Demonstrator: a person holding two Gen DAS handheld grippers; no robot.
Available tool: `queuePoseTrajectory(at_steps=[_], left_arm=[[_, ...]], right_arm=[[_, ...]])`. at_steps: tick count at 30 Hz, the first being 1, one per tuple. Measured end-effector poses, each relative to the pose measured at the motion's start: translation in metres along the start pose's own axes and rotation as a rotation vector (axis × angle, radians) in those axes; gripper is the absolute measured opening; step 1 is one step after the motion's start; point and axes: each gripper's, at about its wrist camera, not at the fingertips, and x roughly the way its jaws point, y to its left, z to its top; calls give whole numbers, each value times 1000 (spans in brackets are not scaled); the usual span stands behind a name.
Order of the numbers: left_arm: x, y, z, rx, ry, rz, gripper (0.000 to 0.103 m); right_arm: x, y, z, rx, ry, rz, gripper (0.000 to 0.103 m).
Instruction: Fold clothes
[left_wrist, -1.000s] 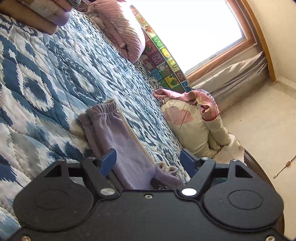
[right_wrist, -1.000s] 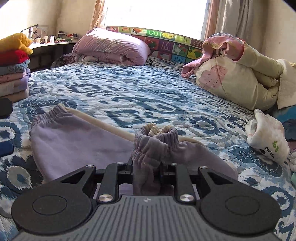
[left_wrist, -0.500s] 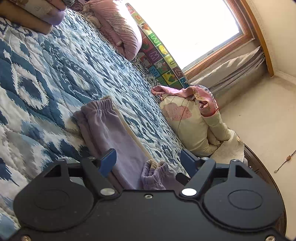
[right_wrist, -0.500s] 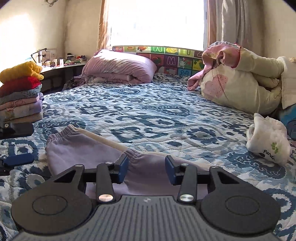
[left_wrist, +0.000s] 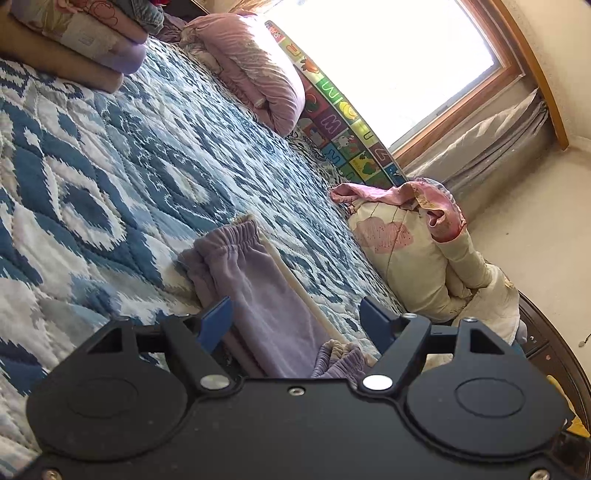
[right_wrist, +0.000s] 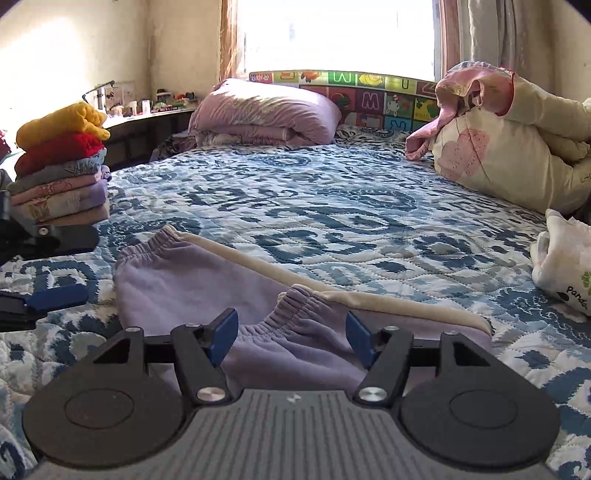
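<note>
Lavender trousers (right_wrist: 207, 284) lie folded at lower centre; right gripper (right_wrist: 291, 334) is opening, empty; left gripper (left_wrist: 295, 319) gapes wide, empty.

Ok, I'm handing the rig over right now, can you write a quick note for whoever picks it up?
Left gripper: jaws open, nothing held, poised over the lilac pants.
Right gripper: jaws opening, the folded-over cuff lies between them, not pinched.
Pants lie on the blue quilt, one end folded onto the rest, cream side stripe showing.
Folded stack sits to the left on the bed.
Done: the first fold appears laid.
Left: probably another fold, then move the pants to the stack. The cream and pink pile on the right looks unfolded.
</note>
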Motion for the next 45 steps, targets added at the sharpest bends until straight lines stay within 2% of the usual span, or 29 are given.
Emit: queuePoseTrajectory(at_steps=[3,8,10,12,15,17,18,20,25,26,28,30,32,33,34,39,42,45], left_arm=[[5,4,2,24,7,60,76],[20,5,-4,33,41,128,76],[24,3,-7,31,50,138,76],[25,-2,-9,43,45,136,76],[25,-16,-12,141,25,162,76],[23,-18,-11,176,-10,199,76],[20,-16,-9,164,-32,206,76],[16,-9,-4,121,-60,207,76],[25,16,-1,-41,-19,176,76],[27,20,0,-76,-11,170,76],[34,22,3,-77,-9,167,76],[43,24,8,-76,-7,154,75],[51,28,12,-86,0,136,74],[54,30,13,-89,4,134,69],[56,31,14,-90,4,137,59],[57,45,15,-183,2,98,37],[54,54,16,-261,-5,60,30],[51,51,16,-252,-5,97,29]], right_arm=[[-52,-26,-28,58,-30,13,70],[-96,-81,-78,224,-97,-49,70],[-95,-89,-81,242,-122,-48,68],[-87,-81,-75,170,-129,-20,66],[-70,-63,-68,38,-96,-21,64],[-47,-53,-72,-26,128,44,63],[-49,-46,-77,-95,124,20,62],[-60,-38,-78,-126,76,-10,62],[-78,-28,-77,-198,-36,-44,62],[-78,-27,-76,-213,-50,-36,62],[-77,-21,-72,-244,-77,-21,65],[-71,-14,-71,-260,-80,10,71],[-63,-8,-71,-271,-75,41,72],[-59,-5,-73,-284,-59,44,73],[-55,-1,-74,-295,-45,47,73],[-55,-8,-72,-247,-35,66,77],[-55,-24,-70,-145,-33,76,77],[-55,-38,-68,-52,-30,86,77]])
